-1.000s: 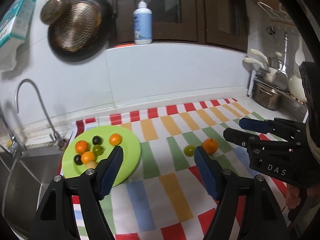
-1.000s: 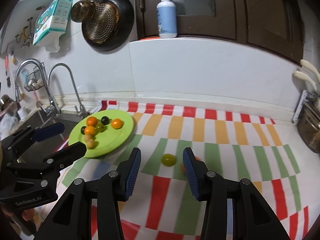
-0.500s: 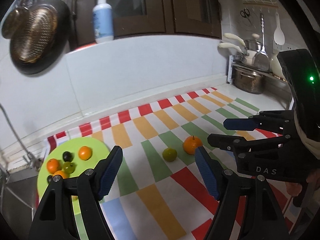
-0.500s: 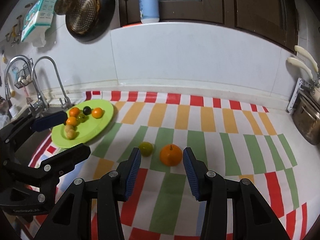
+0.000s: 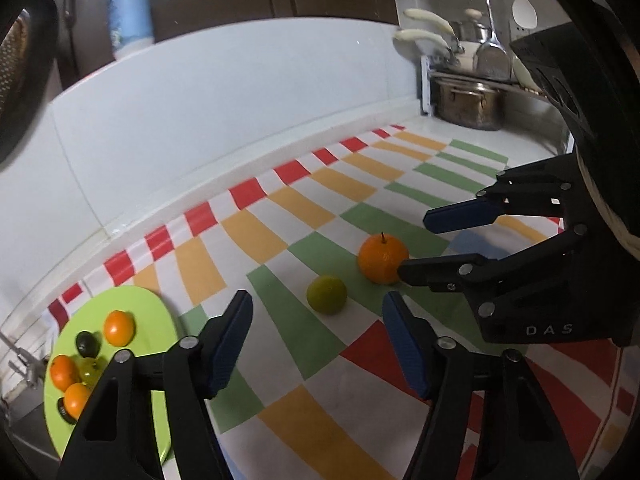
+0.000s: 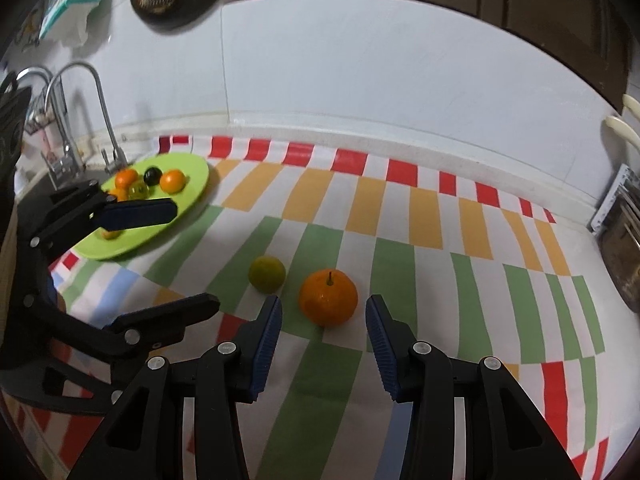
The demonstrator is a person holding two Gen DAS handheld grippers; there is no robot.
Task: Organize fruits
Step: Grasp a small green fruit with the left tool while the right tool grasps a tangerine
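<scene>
Straddling the orange (image 6: 328, 297), right gripper (image 6: 323, 328) empty; left gripper (image 5: 316, 334), just narrowed, empty near lime (image 5: 327, 294): centre before squeezing.

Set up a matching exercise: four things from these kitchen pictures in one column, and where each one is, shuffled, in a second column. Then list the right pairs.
Things:
1. large orange
2. green fruit
3. small black fruit
4. steel pot

Places:
A. on the green plate
B. at the counter's far right end, by the wall
C. on the cloth, just ahead of the right gripper
D. on the cloth, just ahead of the left gripper

Pairs: 1-C, 2-D, 3-A, 4-B
</scene>
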